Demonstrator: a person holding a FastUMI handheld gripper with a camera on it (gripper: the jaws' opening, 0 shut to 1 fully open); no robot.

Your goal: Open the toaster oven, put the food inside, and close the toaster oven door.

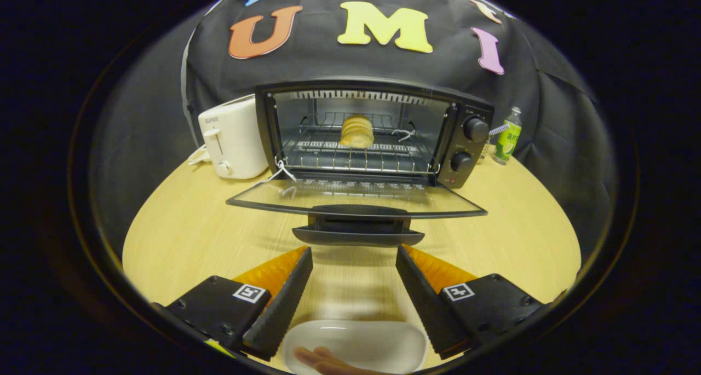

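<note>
Faint grey brand lettering on the white toaster left of the toaster oven, too small to read. Green label on the bottle right of it, illegible. Square black-and-white markers on both fingers.

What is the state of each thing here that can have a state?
Toaster oven: open, food inside.
Oven door: folded down flat, its handle just ahead of the fingers.
Food: on the wire rack.
Gripper: open, holding nothing.
White dish: empty, between the fingers.
Bottle: upright, capped.
White toaster: upright beside the oven.
</note>
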